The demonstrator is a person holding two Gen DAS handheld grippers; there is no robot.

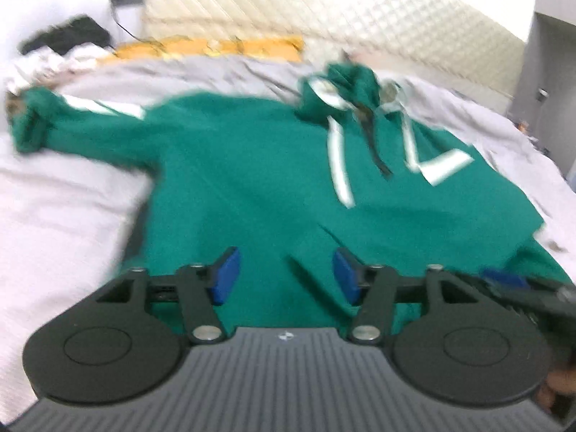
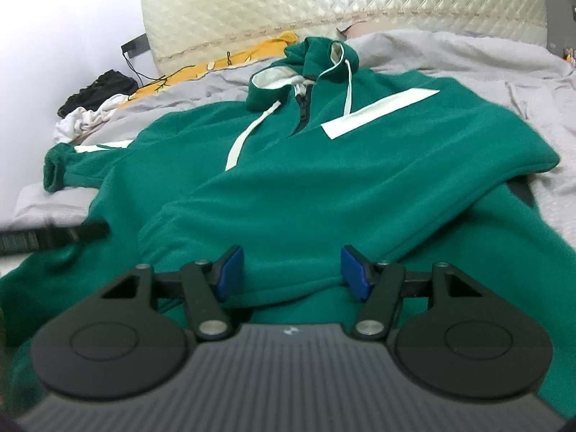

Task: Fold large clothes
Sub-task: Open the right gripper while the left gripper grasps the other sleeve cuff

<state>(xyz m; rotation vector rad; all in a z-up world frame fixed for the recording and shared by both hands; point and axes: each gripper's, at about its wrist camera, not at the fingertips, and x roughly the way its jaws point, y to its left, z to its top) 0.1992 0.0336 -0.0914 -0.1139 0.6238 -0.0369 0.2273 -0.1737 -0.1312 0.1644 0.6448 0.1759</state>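
Observation:
A green hoodie (image 1: 252, 165) with white stripes and white drawstrings lies front up on the bed, hood (image 2: 324, 54) toward the headboard. One sleeve (image 1: 36, 122) stretches out to the left; the other is folded across the body (image 2: 396, 187). My left gripper (image 1: 286, 273) hovers open over the lower part of the hoodie, with only flat fabric seen between its blue pads. My right gripper (image 2: 293, 273) stands open low over the hem, a thick fold of green fabric lying between its pads. The left wrist view is blurred.
A grey sheet (image 1: 72, 216) covers the bed. An orange pillow (image 1: 216, 48) and a cream quilted headboard (image 2: 324, 7) are at the far end. Black and white clothes (image 2: 97, 90) are heaped at the far left. A grey cabinet (image 1: 547, 72) stands on the right.

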